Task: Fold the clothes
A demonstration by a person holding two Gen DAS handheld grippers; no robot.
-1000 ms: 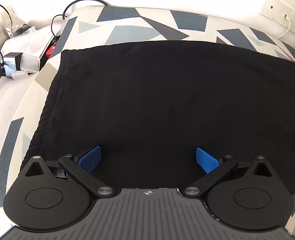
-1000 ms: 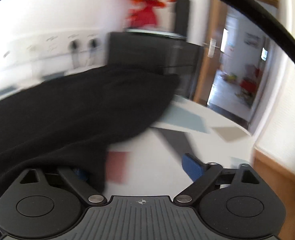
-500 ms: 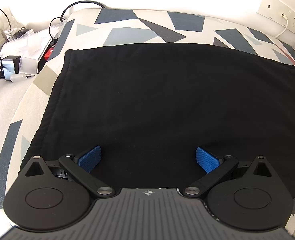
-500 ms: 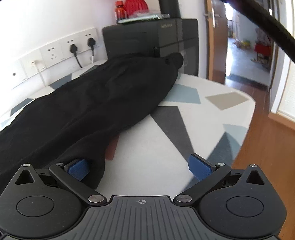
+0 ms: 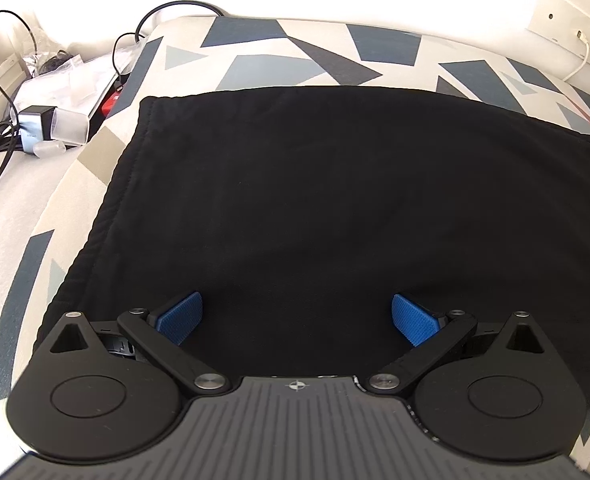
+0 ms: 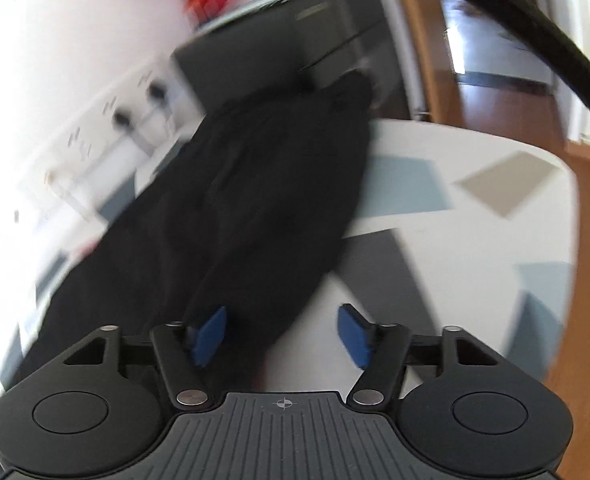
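Black garment (image 5: 315, 200) lies spread flat on the patterned tabletop (image 5: 279, 56), its hemmed edge toward the left. Left gripper (image 5: 297, 318) hovers low over the cloth's near part, blue pads wide apart, gripping nothing. Right gripper (image 6: 281, 334), tilted in a blurred view, straddles the garment's (image 6: 255, 208) edge, jaws parted.

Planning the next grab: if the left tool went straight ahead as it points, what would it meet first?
Probably the flat black fabric garment; the open left tool hovers over its near part, height unclear.
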